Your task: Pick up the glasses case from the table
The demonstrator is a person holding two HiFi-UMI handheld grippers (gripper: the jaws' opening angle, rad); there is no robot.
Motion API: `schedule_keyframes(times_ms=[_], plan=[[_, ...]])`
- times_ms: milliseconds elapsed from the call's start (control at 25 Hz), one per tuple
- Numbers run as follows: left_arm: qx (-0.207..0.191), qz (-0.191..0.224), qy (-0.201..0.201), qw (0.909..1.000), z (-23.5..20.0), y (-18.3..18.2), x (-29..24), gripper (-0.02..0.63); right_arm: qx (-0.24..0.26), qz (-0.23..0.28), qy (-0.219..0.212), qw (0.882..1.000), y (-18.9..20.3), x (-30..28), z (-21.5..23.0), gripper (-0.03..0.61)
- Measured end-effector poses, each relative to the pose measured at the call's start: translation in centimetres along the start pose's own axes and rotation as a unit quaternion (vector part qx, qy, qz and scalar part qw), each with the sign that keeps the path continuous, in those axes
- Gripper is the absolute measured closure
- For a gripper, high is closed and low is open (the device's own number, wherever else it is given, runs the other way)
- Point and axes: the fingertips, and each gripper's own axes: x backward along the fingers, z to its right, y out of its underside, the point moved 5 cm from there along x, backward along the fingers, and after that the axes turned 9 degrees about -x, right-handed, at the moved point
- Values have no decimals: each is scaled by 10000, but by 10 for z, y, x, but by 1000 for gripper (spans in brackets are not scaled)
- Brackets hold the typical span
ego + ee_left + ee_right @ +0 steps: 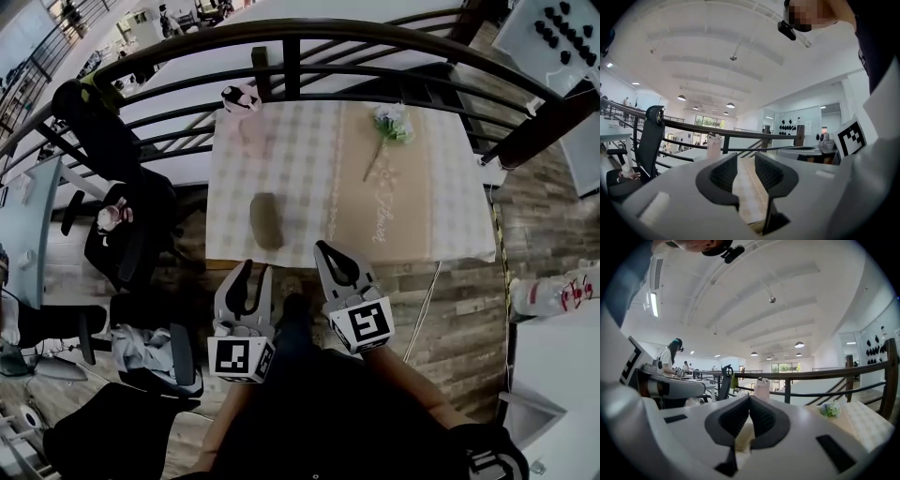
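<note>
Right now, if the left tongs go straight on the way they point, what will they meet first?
Most likely the glasses case on the table: in the head view it lies just ahead of the left tongs, slightly to the right. Height is unclear, so they might pass over it.

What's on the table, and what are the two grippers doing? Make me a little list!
table: checked cloth, beside a railing
glasses case: dark, lying flat, nothing touching it
bottle: pink, far edge
flowers: far right part
left gripper: open, empty
right gripper: shut, empty
</note>
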Motion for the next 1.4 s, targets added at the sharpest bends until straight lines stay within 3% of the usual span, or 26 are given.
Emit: schedule_keyframes(times_ms=[480, 680, 880, 1400], plan=[[270, -603, 190, 9976, -62, 44, -83, 494, 17, -262, -16, 9997, 16, -100, 40, 571], [405, -805, 309, 9955, -77, 60, -107, 488, -68, -606, 131, 9981, 24, -123, 51, 571], [547, -1011, 457, 9923, -87, 73, -124, 460, -47, -569, 198, 9982, 29, -141, 58, 571], [723, -1117, 536, 9897, -98, 82, -143, 446, -97, -810, -119, 9966, 38, -175, 58, 571]])
